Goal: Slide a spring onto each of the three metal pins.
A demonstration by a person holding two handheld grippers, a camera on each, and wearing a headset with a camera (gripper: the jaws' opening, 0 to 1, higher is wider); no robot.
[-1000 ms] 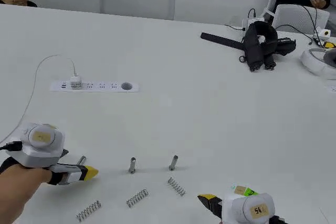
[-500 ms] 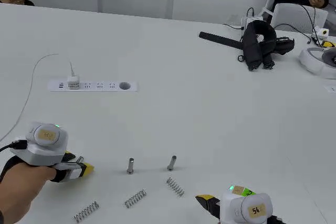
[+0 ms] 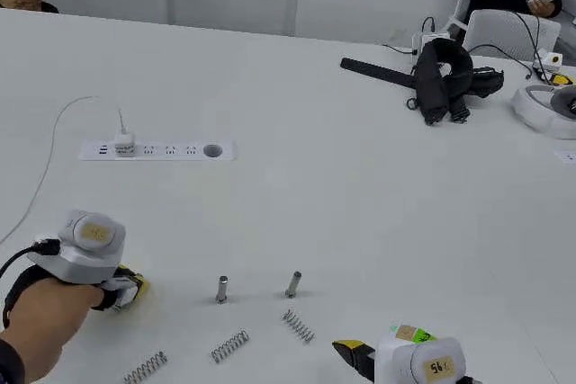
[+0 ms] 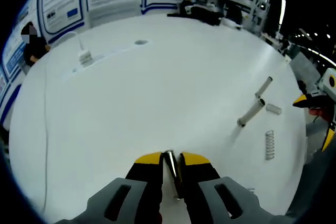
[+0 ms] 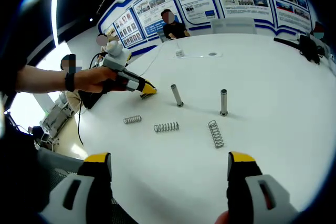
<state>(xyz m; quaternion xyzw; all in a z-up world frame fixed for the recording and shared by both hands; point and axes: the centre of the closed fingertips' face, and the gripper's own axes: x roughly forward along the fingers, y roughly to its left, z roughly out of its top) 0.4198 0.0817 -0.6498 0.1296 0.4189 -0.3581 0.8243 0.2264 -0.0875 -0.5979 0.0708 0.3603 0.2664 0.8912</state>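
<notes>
Drawn leftward since a second ago, the left gripper [image 4: 170, 158] now clamps the left pin [image 4: 171, 167]. The middle pin [image 3: 221, 289] and right pin [image 3: 293, 283] stand bare, with three springs [image 3: 229, 346] loose before them, so no pin looks done. The right gripper [image 5: 168, 158] gapes wide, empty, near the springs.

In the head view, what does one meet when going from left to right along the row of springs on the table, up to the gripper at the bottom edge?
left spring → middle spring → right spring → right gripper
</notes>
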